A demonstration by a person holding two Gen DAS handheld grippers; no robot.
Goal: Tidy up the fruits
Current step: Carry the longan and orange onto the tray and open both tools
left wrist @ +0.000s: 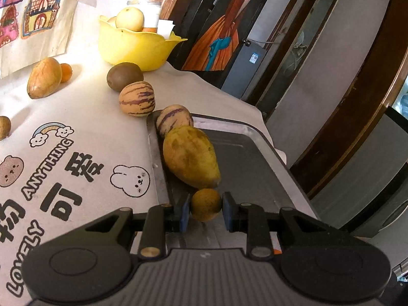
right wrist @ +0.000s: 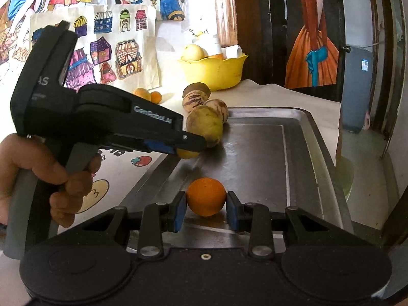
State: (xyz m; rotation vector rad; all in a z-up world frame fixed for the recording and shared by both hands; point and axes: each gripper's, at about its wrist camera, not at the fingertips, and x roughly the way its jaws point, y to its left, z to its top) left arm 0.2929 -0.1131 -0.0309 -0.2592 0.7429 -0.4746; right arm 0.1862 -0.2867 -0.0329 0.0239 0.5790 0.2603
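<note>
Along the tray's [left wrist: 257,153] left edge, a yellow-green mango [left wrist: 190,156] is lying lengthwise, a striped pepino melon [left wrist: 174,121] touching its far end. The left gripper [left wrist: 206,210] is reaching in level, narrowly parted pads pinching a small brownish-yellow round fruit [left wrist: 206,204] at the mango's near tip. The right gripper [right wrist: 206,208] is clamping a smooth orange [right wrist: 206,195] over the tray's near end.

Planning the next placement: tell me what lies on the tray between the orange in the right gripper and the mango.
In the right wrist view, only bare tray lies between the orange and the mango; the left gripper holds a small fruit just beside that stretch.
</note>
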